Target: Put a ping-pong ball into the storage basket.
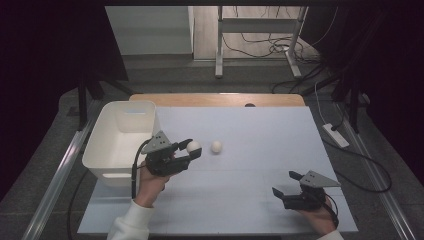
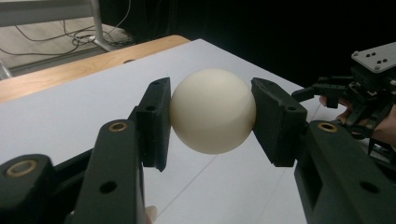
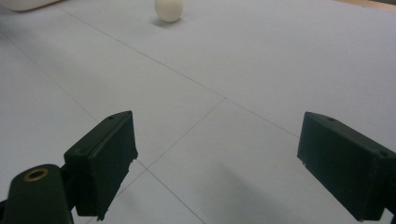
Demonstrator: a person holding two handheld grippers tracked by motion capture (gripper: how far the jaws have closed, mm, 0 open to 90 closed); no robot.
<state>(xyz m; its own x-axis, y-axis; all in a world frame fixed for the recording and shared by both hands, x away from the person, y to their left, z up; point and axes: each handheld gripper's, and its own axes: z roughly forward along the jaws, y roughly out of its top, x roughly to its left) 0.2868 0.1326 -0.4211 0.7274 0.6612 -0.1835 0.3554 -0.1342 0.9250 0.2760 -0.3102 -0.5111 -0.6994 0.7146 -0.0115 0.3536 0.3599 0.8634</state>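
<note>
With 1 white ball (image 2: 212, 111) clamped between its jaws just right of the white bin (image 1: 108, 150), the left gripper (image 1: 192, 150) should carry it level over the rim before releasing (right gripper (image 1: 283, 184) idles wide open, near right), leaving the second ball (image 1: 216, 146) on the table (image 1: 260, 145).

- The white rectangular plastic bin (image 1: 121, 142) sits at the left edge of the pale blue table sheet (image 1: 260, 125)
- The left gripper (image 1: 186, 151), just right of the bin, clamps a cream round ball (image 2: 213, 111)
- A second cream ball (image 1: 216, 146) lies just right of it, mid-sheet
- The right gripper (image 1: 284, 185) rests near the front right corner
</note>
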